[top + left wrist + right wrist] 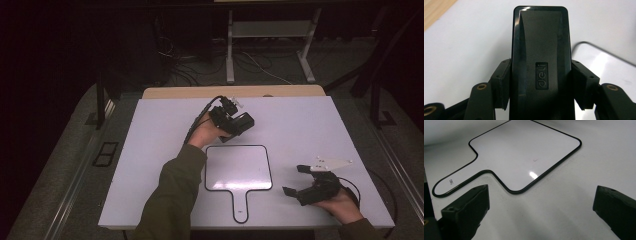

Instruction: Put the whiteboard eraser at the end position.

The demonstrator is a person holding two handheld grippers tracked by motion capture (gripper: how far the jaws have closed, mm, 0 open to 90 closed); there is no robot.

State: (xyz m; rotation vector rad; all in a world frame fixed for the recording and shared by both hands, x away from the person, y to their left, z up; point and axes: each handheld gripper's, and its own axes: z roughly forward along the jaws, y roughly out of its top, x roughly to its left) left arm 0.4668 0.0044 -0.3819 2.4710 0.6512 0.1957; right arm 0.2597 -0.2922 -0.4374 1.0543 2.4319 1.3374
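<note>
- Gripping the black eraser [540, 67] by its long sides, the left gripper [239, 121] carries it above the table [150, 150], just beyond the paddle-shaped whiteboard [239, 170].
- Keep it square between the pads; lower it flat onto the whiteboard before wiping.
- The right gripper [296, 180] hovers empty, jaws wide apart, beside the whiteboard; it could steady the handle.

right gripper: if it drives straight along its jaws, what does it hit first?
Probably the paddle-shaped whiteboard. The right gripper has its jaws wide open with nothing between them and points low across the bare white table toward the board's near edge. Depth is hard to judge; it could touch the tabletop first.
</note>
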